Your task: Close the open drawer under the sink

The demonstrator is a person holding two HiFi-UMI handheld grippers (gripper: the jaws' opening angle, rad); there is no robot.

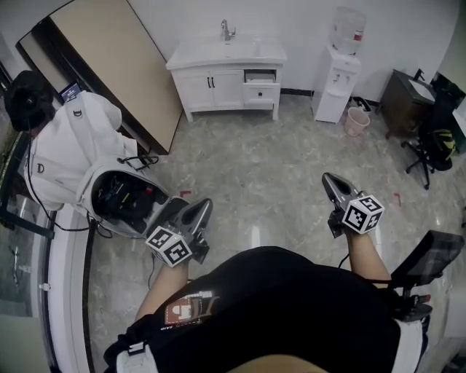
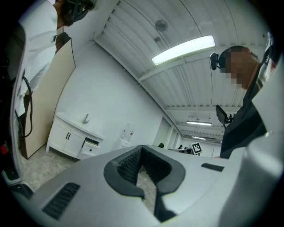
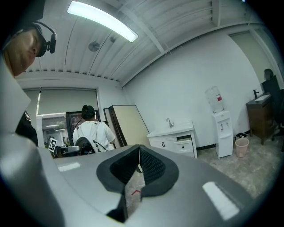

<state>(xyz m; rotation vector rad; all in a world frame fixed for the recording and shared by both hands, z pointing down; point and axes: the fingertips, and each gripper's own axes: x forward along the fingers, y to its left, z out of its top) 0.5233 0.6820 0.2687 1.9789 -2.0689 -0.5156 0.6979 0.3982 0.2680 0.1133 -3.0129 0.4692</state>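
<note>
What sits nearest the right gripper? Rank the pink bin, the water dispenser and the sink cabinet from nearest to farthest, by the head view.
From the right gripper:
1. The pink bin, on the floor ahead, slightly to the right.
2. The water dispenser, against the back wall, just behind the bin.
3. The sink cabinet, against the same wall, well off to the left.

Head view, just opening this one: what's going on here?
A person stands with a tool in each hand, the left tool and the right tool, both shut and empty, pointing toward the white sink cabinet at the far side of the room. Its upper right drawer is pulled out. The tools are well short of it across the floor, so nothing has been touched yet. Someone in white stands at the left, apart from this.
</note>
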